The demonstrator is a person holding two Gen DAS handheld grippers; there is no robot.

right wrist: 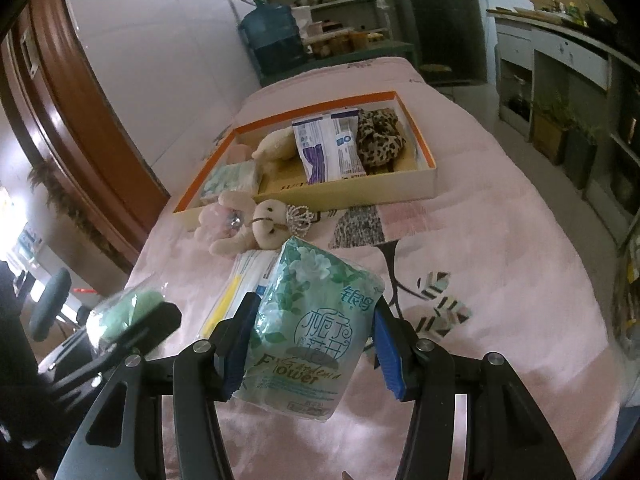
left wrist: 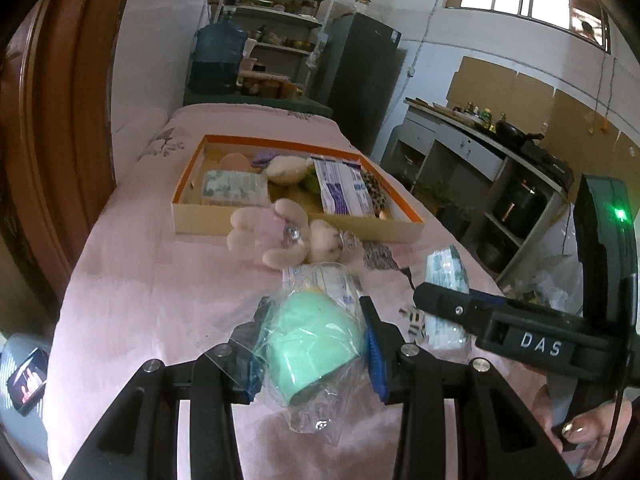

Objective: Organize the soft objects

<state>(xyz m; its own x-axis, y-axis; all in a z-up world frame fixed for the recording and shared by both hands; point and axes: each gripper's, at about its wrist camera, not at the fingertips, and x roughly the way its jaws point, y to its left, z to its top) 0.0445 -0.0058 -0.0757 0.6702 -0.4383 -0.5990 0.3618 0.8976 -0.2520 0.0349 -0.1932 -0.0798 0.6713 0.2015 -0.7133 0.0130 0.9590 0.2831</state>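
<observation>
My left gripper (left wrist: 312,344) is shut on a mint-green soft item in a clear plastic bag (left wrist: 310,344), lifted off the pink blanket. My right gripper (right wrist: 310,344) is shut on a green floral tissue pack (right wrist: 316,320); that same pack (left wrist: 444,276) and gripper show at the right in the left wrist view. The bagged green item (right wrist: 124,312) appears at the left in the right wrist view. A plush bunny (left wrist: 280,236) (right wrist: 248,228) lies before the orange-rimmed box (left wrist: 408,216) (right wrist: 424,188). A flat white packet (right wrist: 244,280) lies under the tissue pack.
The box holds a tissue pack (left wrist: 234,188), a cream plush (right wrist: 276,144), a white-purple packet (right wrist: 326,144) and a leopard-print scrunchie (right wrist: 378,136). The blanket (right wrist: 500,248) covers a table whose right edge drops toward cabinets (left wrist: 500,184). A phone (left wrist: 26,380) lies off the left edge.
</observation>
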